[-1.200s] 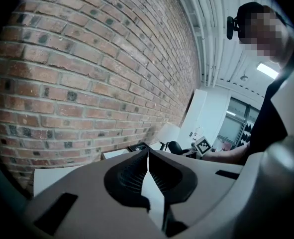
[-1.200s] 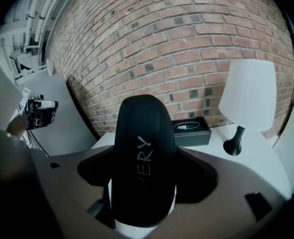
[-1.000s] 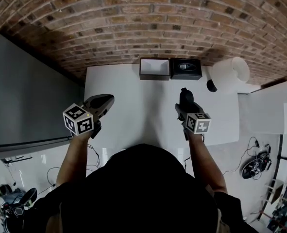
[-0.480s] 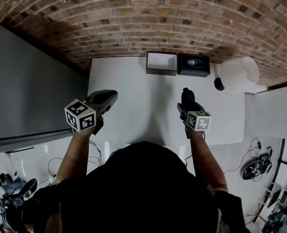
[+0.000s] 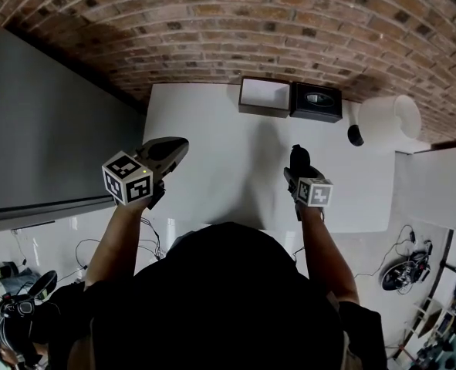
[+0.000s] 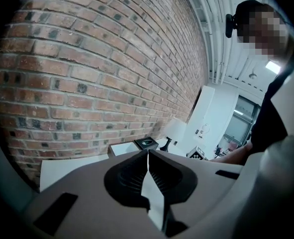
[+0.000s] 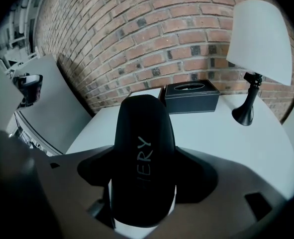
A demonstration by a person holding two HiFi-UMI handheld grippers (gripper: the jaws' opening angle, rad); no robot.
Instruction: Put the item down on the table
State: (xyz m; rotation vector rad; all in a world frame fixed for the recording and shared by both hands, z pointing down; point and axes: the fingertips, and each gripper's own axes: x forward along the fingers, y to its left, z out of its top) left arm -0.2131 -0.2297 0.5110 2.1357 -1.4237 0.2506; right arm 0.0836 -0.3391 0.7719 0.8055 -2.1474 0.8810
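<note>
A brick wall [image 5: 228, 21] stood behind our white table [image 5: 212, 153], and a grey panel [image 5: 50, 145] lay along its left side. On the far right we saw a white-shaded lamp [image 7: 258, 39], and beside it a black box [image 5: 315, 101] with an oval opening on top, touching an open white box [image 5: 263, 95]. Our right tongs [image 7: 144, 176] gripped the item [image 7: 142, 128], a black rounded case with pale lettering, jaws wide round its sides. It was over the table's near right part, but we could not tell whether it touched. Our left tongs [image 6: 147, 156] were closed and empty near the table's left edge.
</note>
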